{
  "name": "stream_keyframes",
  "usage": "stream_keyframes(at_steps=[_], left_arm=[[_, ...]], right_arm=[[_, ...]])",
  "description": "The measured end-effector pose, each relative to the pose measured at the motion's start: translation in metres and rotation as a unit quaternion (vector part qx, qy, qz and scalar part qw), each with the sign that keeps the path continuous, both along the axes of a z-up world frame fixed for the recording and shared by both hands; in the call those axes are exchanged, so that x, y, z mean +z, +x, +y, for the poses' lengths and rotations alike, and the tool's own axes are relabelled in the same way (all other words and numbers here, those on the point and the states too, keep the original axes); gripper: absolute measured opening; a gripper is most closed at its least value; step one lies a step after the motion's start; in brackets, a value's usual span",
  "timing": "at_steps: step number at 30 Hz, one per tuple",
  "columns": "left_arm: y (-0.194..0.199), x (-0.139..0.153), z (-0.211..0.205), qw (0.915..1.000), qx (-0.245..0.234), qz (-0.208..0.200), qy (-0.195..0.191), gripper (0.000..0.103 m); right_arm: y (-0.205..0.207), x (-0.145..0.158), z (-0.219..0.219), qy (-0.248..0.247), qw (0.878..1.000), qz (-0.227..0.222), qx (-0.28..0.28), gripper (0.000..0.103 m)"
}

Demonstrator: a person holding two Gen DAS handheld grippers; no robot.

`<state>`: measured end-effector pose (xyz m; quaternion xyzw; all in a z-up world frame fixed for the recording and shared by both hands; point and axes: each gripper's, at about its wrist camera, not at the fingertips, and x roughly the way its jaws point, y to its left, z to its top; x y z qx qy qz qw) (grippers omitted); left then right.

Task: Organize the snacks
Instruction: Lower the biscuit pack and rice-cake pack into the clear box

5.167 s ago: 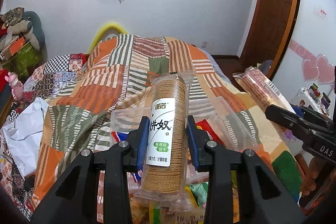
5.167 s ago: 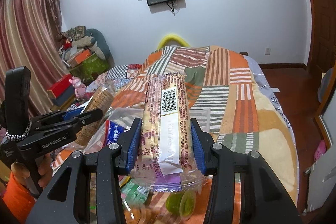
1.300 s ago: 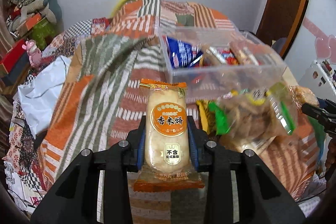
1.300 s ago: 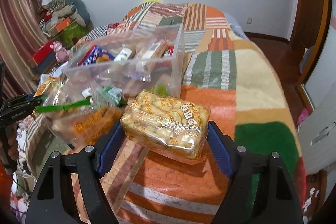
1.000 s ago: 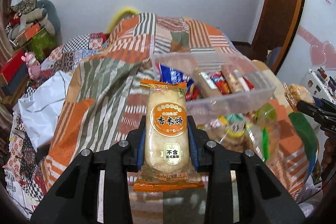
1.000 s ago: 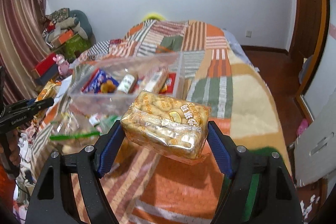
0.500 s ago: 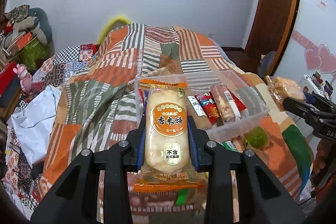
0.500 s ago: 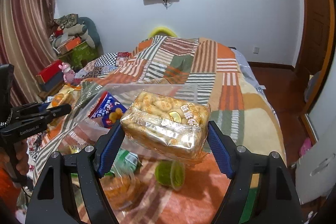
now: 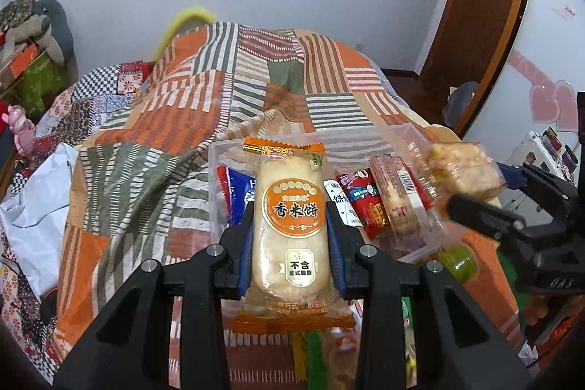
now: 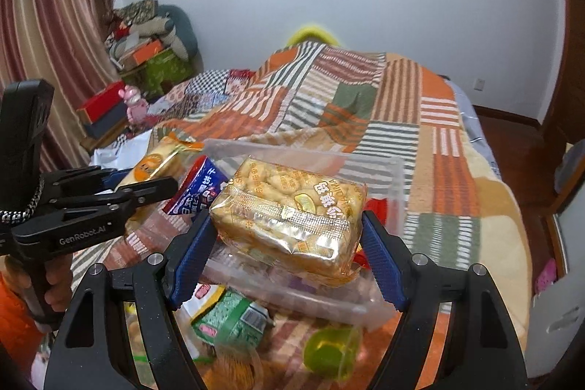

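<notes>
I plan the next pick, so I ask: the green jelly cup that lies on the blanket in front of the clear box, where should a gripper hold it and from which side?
Probably across its round wall, from above. The green jelly cup lies tipped on the blanket, apart from the clear box, so both sides seem free. It looks small and smooth, so a grip at the middle should slip least.

Clear bin [image 10: 396, 178] on quilt [image 10: 449, 170], loose snacks [image 10: 230, 317] seemingly before it
</notes>
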<state>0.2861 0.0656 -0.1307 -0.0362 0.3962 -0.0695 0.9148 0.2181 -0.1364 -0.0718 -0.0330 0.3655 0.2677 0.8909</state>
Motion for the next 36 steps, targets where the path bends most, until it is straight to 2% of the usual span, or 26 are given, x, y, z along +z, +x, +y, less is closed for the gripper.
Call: stream_keyframes(at_steps=[12,24,33,36], left_arm=[[0.030,-0.014,0.001,0.9998,-0.004,0.020,-0.003,0.034],[0.034,-0.024,0.005,0.9990,0.000,0.044,-0.009,0.035],[0.019,-0.016,0.007,0.9990,0.003,0.043,-0.010,0.036],[0.009,-0.008,0.008,0.9993,0.007,0.035,-0.011,0.045]], right_arm=[[0.024,-0.023,0.020,-0.012,0.998,0.053,0.030,0.076],[0.029,-0.038,0.029,-0.037,0.995,0.081,0.040,0.078],[0.021,-0.022,0.021,-0.035,0.997,0.062,0.032,0.078],[0.015,-0.014,0.016,-0.036,0.998,0.049,0.028,0.078]])
